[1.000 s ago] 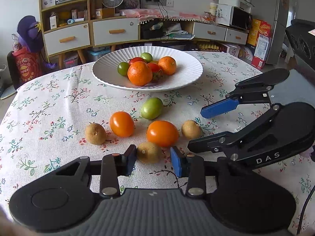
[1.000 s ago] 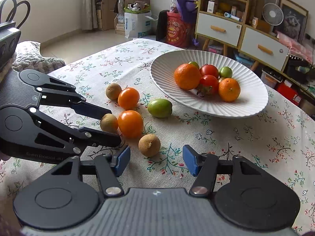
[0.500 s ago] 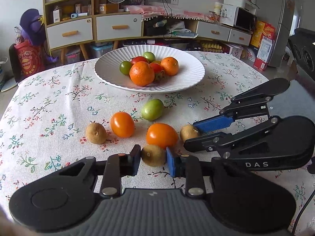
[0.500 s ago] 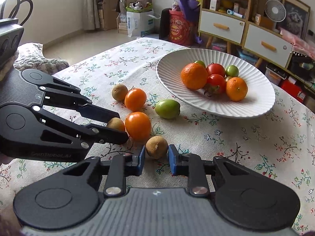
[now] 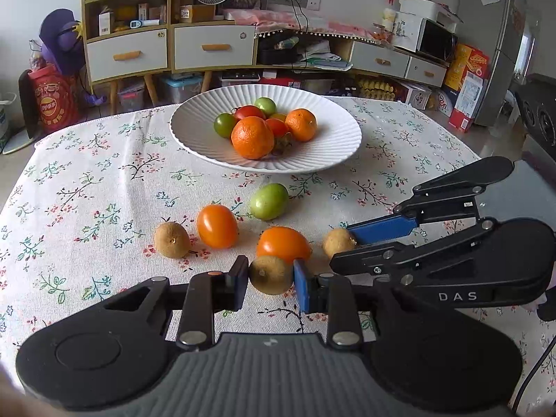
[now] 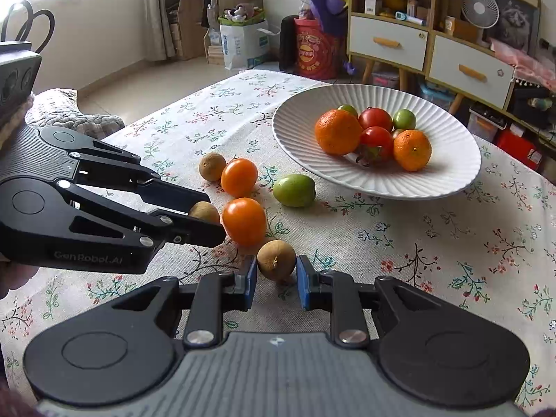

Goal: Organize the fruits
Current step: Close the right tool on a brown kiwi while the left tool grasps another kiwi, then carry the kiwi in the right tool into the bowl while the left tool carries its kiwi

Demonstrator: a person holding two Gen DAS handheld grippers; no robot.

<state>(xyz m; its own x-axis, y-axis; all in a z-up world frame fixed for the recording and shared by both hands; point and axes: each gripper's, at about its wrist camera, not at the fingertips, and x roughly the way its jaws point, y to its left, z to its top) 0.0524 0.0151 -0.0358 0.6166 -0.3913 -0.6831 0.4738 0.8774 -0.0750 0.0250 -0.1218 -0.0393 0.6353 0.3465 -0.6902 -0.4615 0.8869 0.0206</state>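
From the left wrist view, the left gripper point(image 5: 271, 279) is clamped on a brown kiwi-like fruit point(image 5: 270, 275) resting on the floral tablecloth point(image 5: 87, 191), just in front of an orange tomato point(image 5: 283, 244). The right gripper point(image 5: 342, 243) reaches in from the right, tilted downward, pinching a second brown fruit point(image 5: 338, 242). A third brown fruit point(image 5: 171, 239) lies free at left beside another orange tomato point(image 5: 217, 226); a green one point(image 5: 269, 201) sits nearer the white plate point(image 5: 194, 139) of oranges and tomatoes.

The right wrist view shows its pads pressed on that second fruit point(image 6: 276, 260), and open cloth to the right, up to the table's far edge point(image 6: 521, 166). The left gripper's finger hides most of its fruit point(image 6: 204, 211).
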